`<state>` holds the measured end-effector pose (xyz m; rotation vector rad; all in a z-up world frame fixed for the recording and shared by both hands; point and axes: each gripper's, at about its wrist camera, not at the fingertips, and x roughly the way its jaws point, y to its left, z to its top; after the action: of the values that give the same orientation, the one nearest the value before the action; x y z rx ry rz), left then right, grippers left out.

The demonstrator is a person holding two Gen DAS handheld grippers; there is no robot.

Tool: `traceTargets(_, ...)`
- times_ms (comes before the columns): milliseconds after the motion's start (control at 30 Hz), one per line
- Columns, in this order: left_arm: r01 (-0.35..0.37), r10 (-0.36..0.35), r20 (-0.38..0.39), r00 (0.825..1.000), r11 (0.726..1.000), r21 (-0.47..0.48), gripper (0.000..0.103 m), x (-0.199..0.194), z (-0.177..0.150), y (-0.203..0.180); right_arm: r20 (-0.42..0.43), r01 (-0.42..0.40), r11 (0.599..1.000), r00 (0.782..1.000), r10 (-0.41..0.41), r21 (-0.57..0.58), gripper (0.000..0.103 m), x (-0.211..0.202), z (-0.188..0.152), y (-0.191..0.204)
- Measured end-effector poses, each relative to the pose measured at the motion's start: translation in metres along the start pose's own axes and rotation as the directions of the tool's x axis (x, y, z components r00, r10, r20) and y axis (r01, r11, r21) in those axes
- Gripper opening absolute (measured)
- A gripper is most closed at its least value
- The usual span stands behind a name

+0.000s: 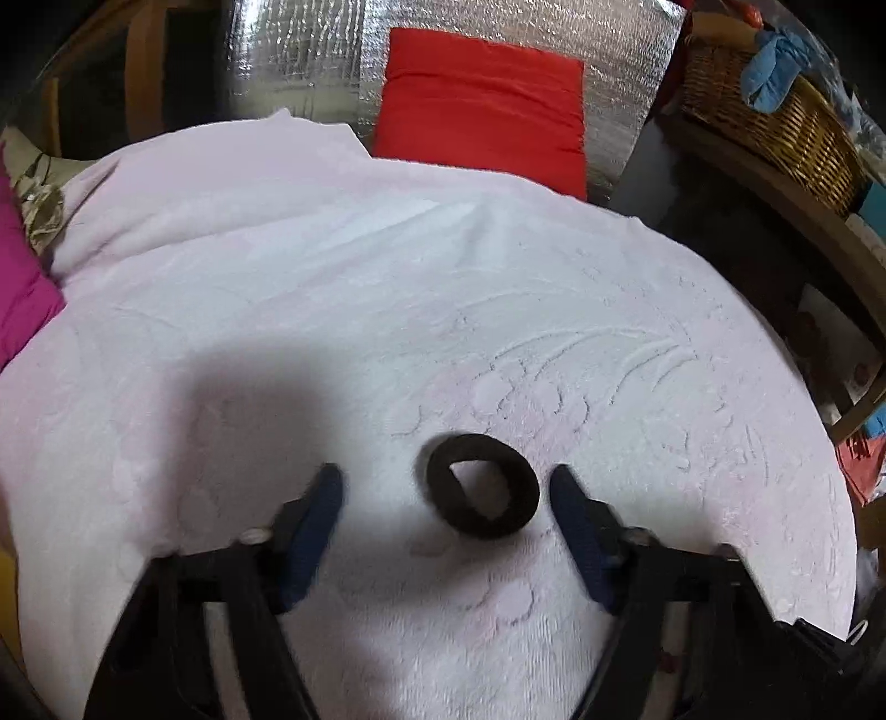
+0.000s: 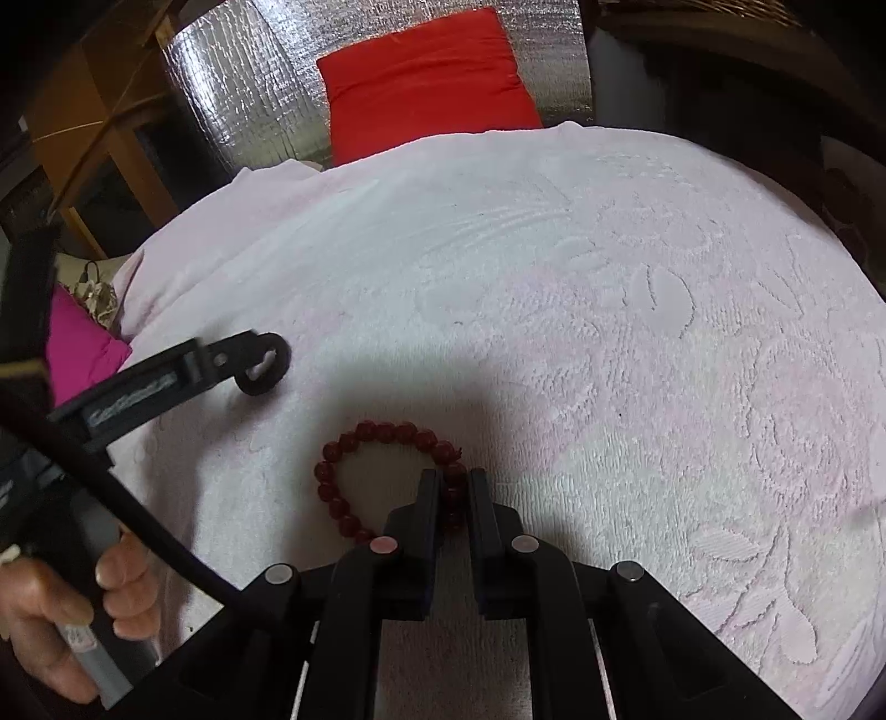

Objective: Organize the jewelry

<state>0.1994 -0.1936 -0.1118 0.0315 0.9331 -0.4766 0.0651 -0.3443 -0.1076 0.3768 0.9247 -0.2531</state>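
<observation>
A black fabric hair tie lies flat on the pale pink towel. My left gripper is open, its blue-padded fingers either side of the tie, not touching it. In the right wrist view the left gripper shows at the left over the same tie. A dark red bead bracelet lies on the towel. My right gripper is shut on the bracelet's right side, beads pinched between the fingers.
A red cushion and silver foil sheet stand behind the towel. A wicker basket sits on a shelf at the right. A magenta cushion lies at the left edge. A hand holds the left gripper's handle.
</observation>
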Motion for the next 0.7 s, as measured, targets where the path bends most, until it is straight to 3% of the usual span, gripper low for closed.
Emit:
traceTargets(67, 0.008, -0.008, -0.035, 0.999, 1.000, -0.008, 0.045, 0.012, -0.002, 0.001, 0.000, -0.002, 1.000, 1.000, 0.002, -0.003, 0.011, -0.001, -0.001, 0.000)
traceTargets(167, -0.029, 0.030, -0.006, 1.000, 0.999, 0.041, 0.032, 0.012, -0.003, -0.003, -0.001, -0.006, 1.000, 1.000, 0.006, -0.012, 0.011, -0.002, -0.003, -0.001)
traceTargets(200, -0.023, 0.023, -0.003, 1.000, 0.999, 0.045, 0.019, 0.011, -0.003, -0.002, -0.003, -0.008, 1.000, 1.000, 0.008, -0.012, 0.011, -0.002, -0.002, -0.001)
traceTargets(233, -0.014, 0.015, -0.006, 1.000, 0.999, 0.040, 0.013, 0.009, -0.004, 0.001, -0.005, -0.010, 1.000, 1.000, 0.010, -0.009, 0.011, -0.002, -0.002, -0.001)
traceTargets(433, 0.009, -0.008, -0.040, 0.999, 1.000, 0.024, 0.010, -0.008, -0.017, 0.009, -0.012, -0.008, 1.000, 1.000, 0.008, -0.001, 0.011, -0.003, 0.000, 0.000)
traceTargets(700, -0.029, 0.045, -0.089, 0.995, 0.984, 0.174, 0.010, -0.052, -0.063, -0.002, -0.034, -0.095, 0.992, 0.995, 0.099, 0.089, 0.011, -0.005, 0.001, -0.010)
